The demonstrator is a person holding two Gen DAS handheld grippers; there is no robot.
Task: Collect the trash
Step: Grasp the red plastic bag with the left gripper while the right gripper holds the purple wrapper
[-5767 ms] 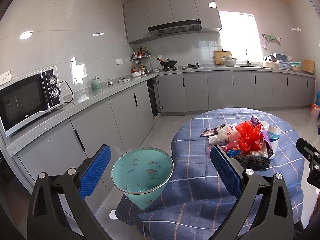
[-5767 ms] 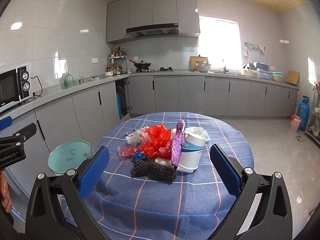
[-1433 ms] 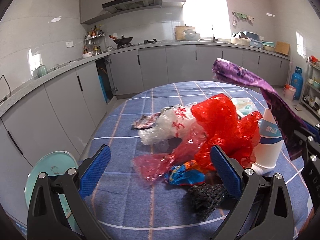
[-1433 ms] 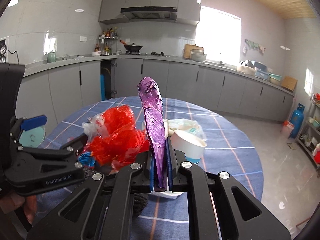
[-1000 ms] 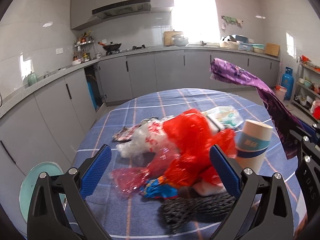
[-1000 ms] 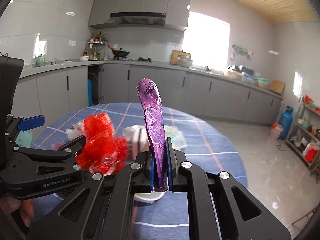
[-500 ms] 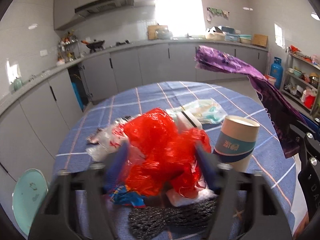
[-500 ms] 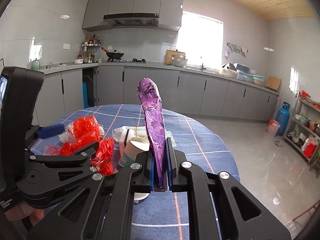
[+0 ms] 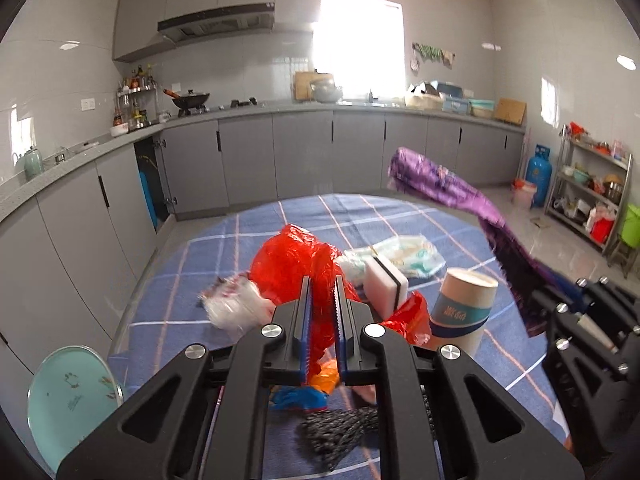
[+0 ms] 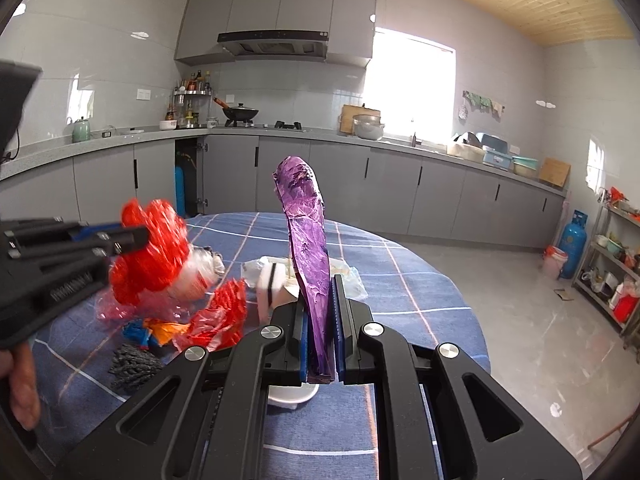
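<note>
The left gripper [image 9: 320, 300] had its jaws clamped on the red plastic bag [image 9: 296, 260], lifted above the worktop [image 9: 248, 232]; the right gripper [image 10: 320, 304] pinched the purple wrapper [image 10: 306, 232] upright beside it.

Cup [image 9: 463, 311] right of sponge [image 9: 386, 286] on table [image 9: 256, 236].

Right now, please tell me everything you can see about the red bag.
The red bag is thin, glossy, crumpled plastic, partly see-through at its edges. The left tongs are shut on its middle fold, and in the right wrist view it looks lifted over the blue checked cloth. A loose red piece lies on the cloth beside the orange and blue wrappers. A clear printed bag seems to cling to it, and the sponge is just beside it.
</note>
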